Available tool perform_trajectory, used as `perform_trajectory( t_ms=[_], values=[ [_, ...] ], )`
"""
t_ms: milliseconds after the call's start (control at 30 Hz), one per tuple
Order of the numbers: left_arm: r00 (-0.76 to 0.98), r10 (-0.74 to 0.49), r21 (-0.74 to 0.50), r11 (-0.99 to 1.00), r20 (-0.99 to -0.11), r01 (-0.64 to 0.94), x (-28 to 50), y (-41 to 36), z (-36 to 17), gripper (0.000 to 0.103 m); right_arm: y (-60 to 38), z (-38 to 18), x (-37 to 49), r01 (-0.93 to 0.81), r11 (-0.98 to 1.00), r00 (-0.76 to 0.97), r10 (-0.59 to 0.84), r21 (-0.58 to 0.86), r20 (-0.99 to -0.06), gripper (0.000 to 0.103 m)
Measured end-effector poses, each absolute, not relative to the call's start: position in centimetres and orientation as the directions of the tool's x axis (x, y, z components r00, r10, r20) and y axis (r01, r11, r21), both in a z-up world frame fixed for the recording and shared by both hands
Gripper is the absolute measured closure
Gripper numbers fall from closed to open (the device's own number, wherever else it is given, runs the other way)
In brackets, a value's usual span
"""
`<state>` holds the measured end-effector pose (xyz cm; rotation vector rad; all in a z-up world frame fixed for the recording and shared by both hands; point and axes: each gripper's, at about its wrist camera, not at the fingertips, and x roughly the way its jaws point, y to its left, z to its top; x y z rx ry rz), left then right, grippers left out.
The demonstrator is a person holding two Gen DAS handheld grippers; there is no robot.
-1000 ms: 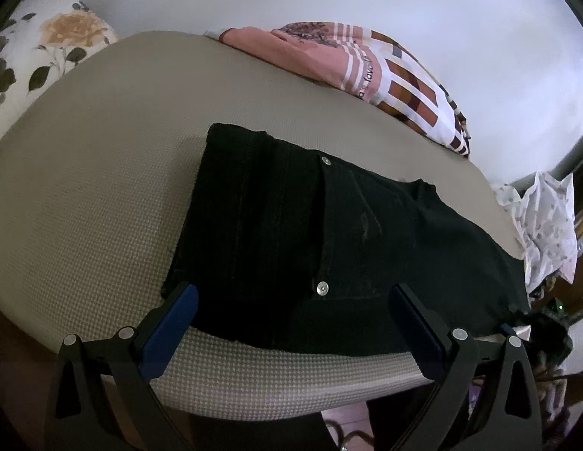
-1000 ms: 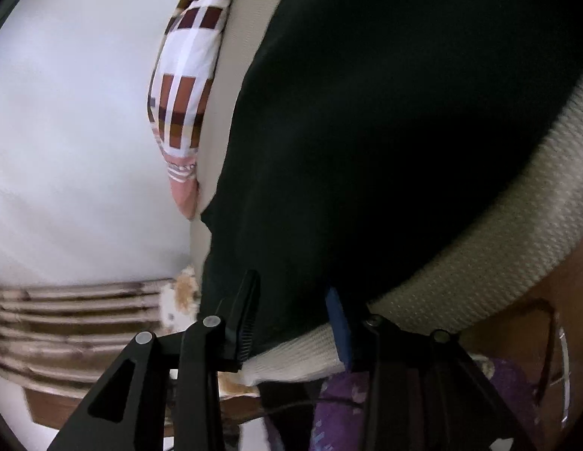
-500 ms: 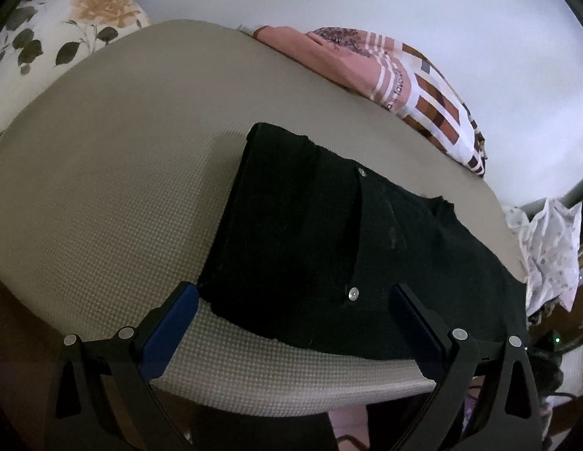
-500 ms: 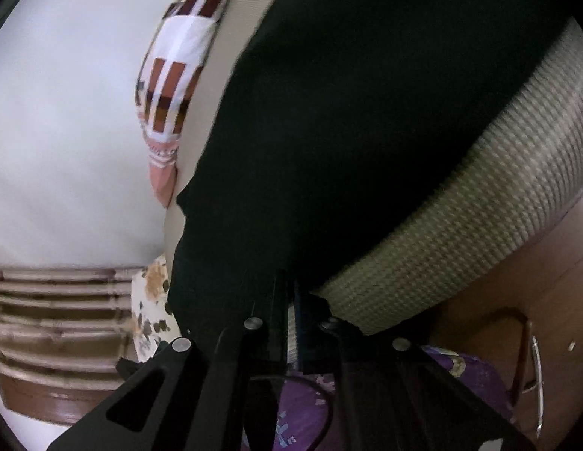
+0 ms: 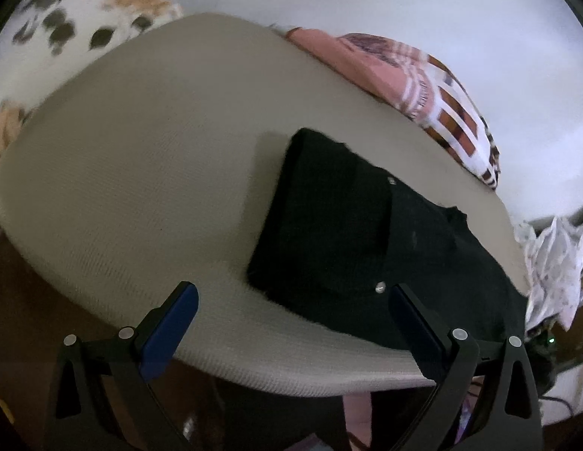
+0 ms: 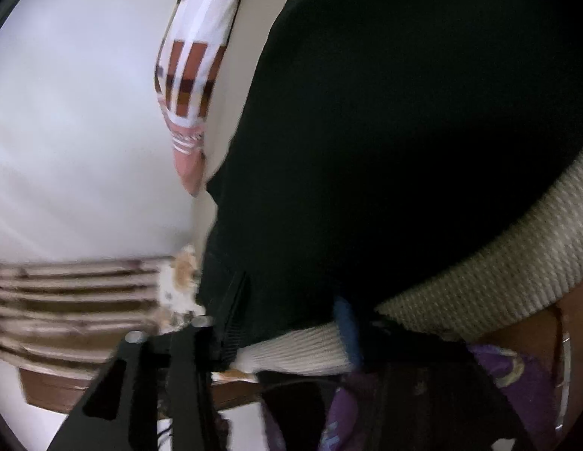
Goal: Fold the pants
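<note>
Black pants point(image 5: 366, 233) lie folded flat on a beige textured mattress point(image 5: 148, 173), waistband end toward the left, with two metal rivets showing. My left gripper point(image 5: 291, 304) is open and empty, hovering above the mattress's near edge, just left of the pants' near corner. In the right wrist view the pants point(image 6: 404, 131) fill most of the frame. My right gripper point(image 6: 291, 312) is open at the pants' hem by the mattress edge point(image 6: 498, 274), the cloth lying between the spread fingers.
A pink and brown checked cloth point(image 5: 423, 82) lies along the mattress's far edge by a white wall; it also shows in the right wrist view point(image 6: 193, 56). A floral pillow point(image 5: 84, 11) sits far left. A crumpled white patterned cloth point(image 5: 554, 263) is at the right. Purple fabric point(image 6: 498, 383) lies below.
My left gripper has drawn back and to the left, off the pants. My right gripper shut on the hem half a second ago and has now opened again.
</note>
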<state>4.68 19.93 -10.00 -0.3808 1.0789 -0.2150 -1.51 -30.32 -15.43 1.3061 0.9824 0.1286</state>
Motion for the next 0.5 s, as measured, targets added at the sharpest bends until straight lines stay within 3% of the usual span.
perform_trajectory(
  t_ms=[200,400,467,500],
  values=[
    [0.426,-0.376,-0.44,0.896,-0.823,-0.06,4.4,21.7,-11.0,0.002,-29.6,-15.6,-1.8,0.436,0.363,0.587,0.578,0.823,-0.566,0.097],
    [0.344,-0.449,-0.478,0.878,-0.825,0.0,5.6,19.8,-12.4,0.004,-29.7,-16.0,-1.5,0.429,0.379,0.577,0.584,0.82,-0.571,0.097],
    [0.343,-0.453,-0.477,0.878,-0.823,0.016,6.0,19.2,-12.6,0.02,-30.0,-16.3,-1.5,0.435,0.352,0.579,0.596,0.828,-0.557,0.097],
    [0.337,-0.44,-0.462,0.887,-0.832,0.018,6.3,19.0,-12.7,0.053,-30.1,-16.5,-1.6,0.438,0.335,0.581,0.603,0.834,-0.547,0.097]
  ],
)
